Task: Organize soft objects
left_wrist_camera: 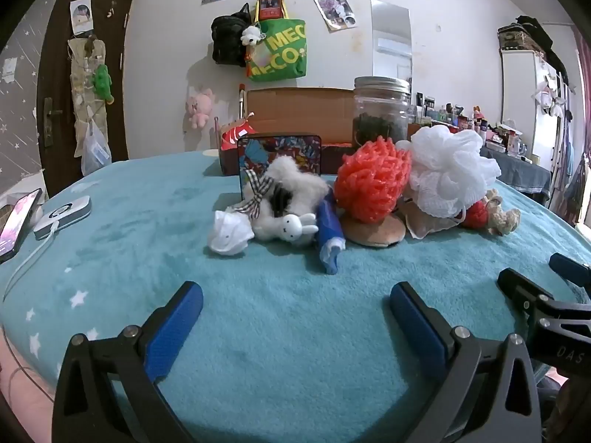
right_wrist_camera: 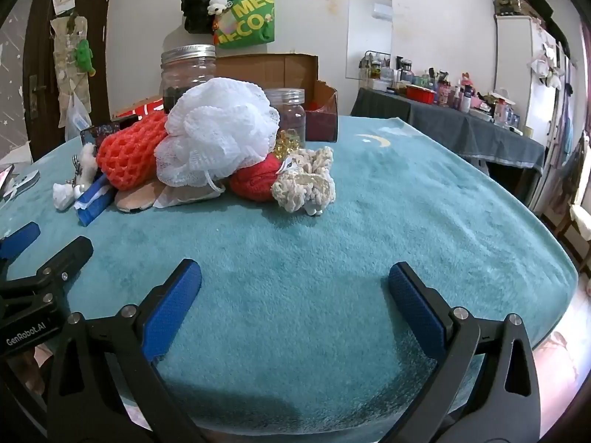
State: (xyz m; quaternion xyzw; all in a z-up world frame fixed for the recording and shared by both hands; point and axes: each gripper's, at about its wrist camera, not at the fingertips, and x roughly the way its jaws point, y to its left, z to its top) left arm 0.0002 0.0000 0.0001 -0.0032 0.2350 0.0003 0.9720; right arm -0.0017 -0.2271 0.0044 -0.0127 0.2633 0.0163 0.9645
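Note:
A heap of soft things lies on the teal blanket. It holds a white mesh pouf, an orange foam net, a red yarn ball, a cream knitted toy, a white rabbit plush, a white fluffy piece, a crumpled white cloth, a blue roll and a tan pad. My left gripper is open and empty, short of the heap. My right gripper is open and empty, near the blanket's front.
A cardboard box and a metal-lidded glass jar stand behind the heap, with a patterned tin and a second, open jar. A phone and a charger lie at the far left. A cluttered side table stands at the right.

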